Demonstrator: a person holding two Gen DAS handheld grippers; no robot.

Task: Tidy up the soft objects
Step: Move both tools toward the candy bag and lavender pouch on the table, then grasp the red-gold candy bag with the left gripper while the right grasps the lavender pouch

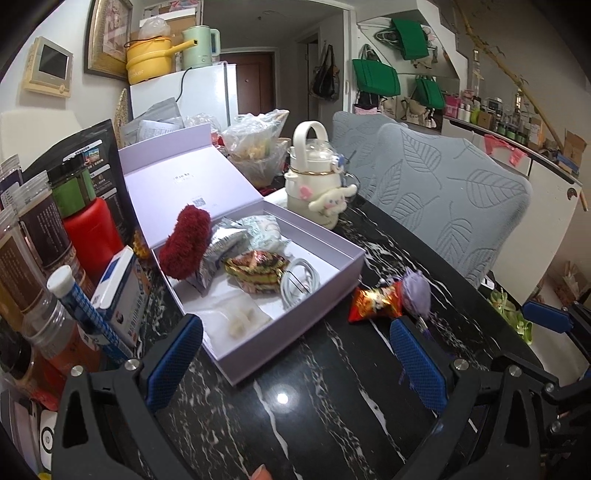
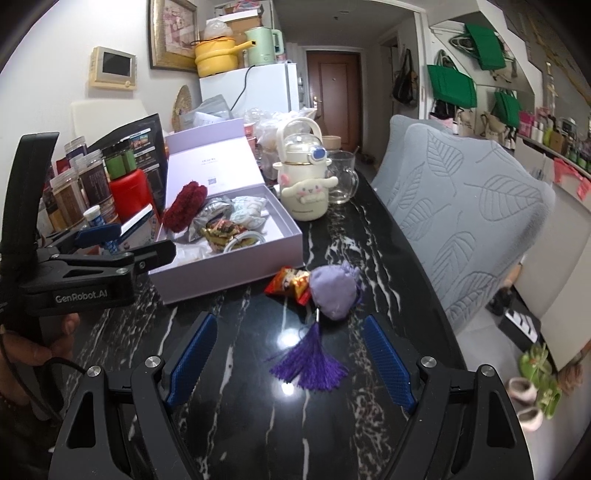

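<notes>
A black marble-patterned bench [image 2: 258, 369] with white veins carries a cream kettle-shaped bottle [image 2: 304, 177] with a plush dog figure on its front, and a clear glass mug [image 2: 341, 177] stands just beside it. At the bench's left edge stand a red canister [image 1: 92, 236], brown-labelled jars with clear lids [image 2: 70, 195] and a blue-and-white tube [image 1: 86, 310]. Behind them a white fridge [image 2: 266, 88] bears a yellow pot [image 2: 216, 55] and a pale green electric kettle [image 2: 262, 46]. A framed picture [image 2: 171, 33] hangs on the wall. Chairs in grey leaf-patterned covers [image 2: 469, 206] stand along the bench's right side. Green tote bags [image 2: 452, 86] hang on the far wall, near a brown door [image 2: 338, 88].
</notes>
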